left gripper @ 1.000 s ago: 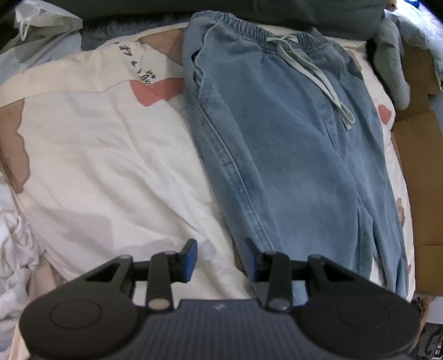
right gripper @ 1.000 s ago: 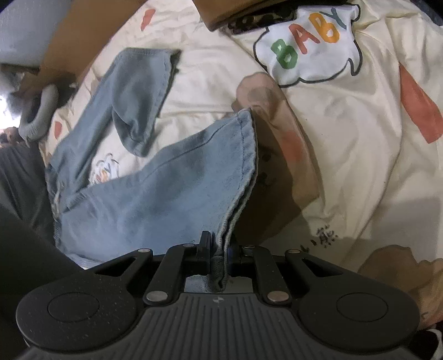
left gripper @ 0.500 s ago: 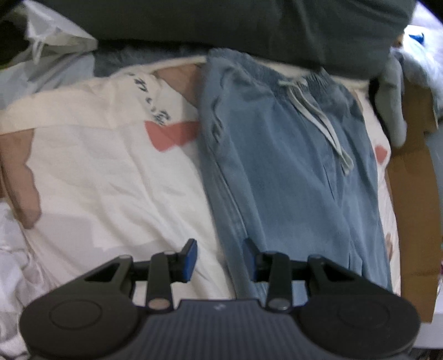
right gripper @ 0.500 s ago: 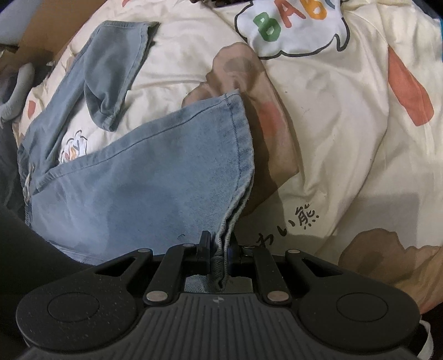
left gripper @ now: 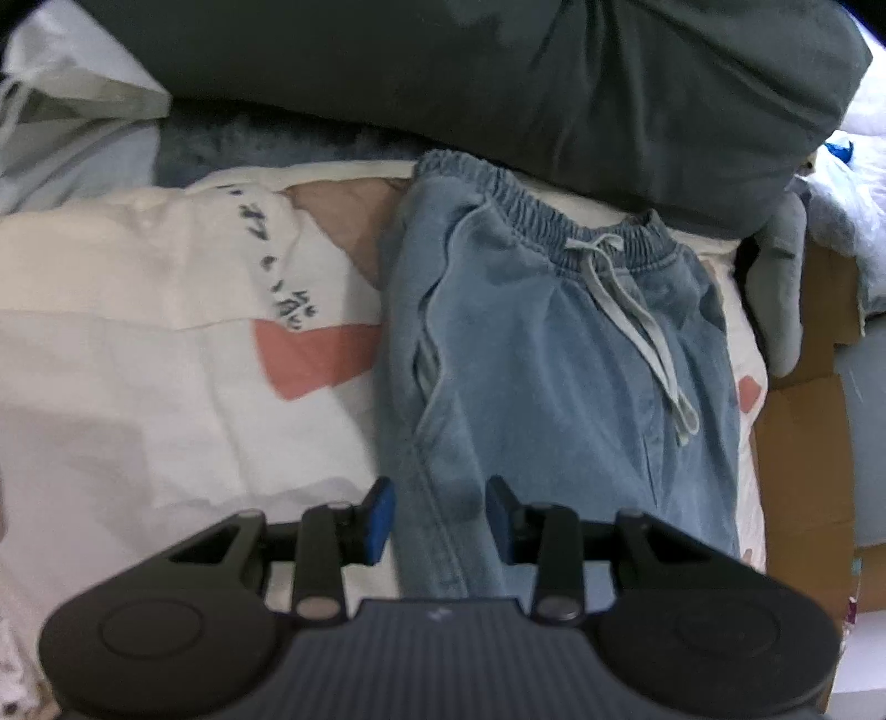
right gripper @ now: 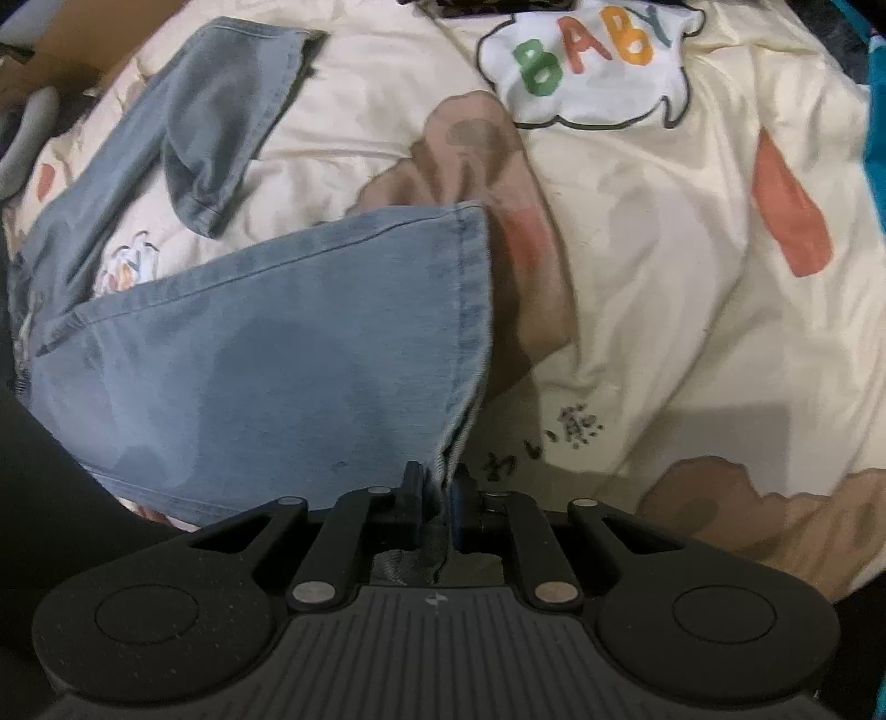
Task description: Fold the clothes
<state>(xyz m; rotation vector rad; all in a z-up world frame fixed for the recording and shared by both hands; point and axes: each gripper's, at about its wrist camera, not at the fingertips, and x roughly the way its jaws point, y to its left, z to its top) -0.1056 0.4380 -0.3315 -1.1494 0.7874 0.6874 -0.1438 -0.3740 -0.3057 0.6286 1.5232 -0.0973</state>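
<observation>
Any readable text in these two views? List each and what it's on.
"BABY": coloured letters in a white cloud patch printed on the cream bedsheet.
Small dark handwritten-style characters on the bedsheet, near the held jeans hem: too blurred to read.
Same kind of dark characters in the left wrist view: unreadable.
No label visible on the jeans.

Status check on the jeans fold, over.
Right gripper shut on jeans leg hem. Left gripper open above jeans' side seam, nothing held. Dark cushion overlaps waistband.
</observation>
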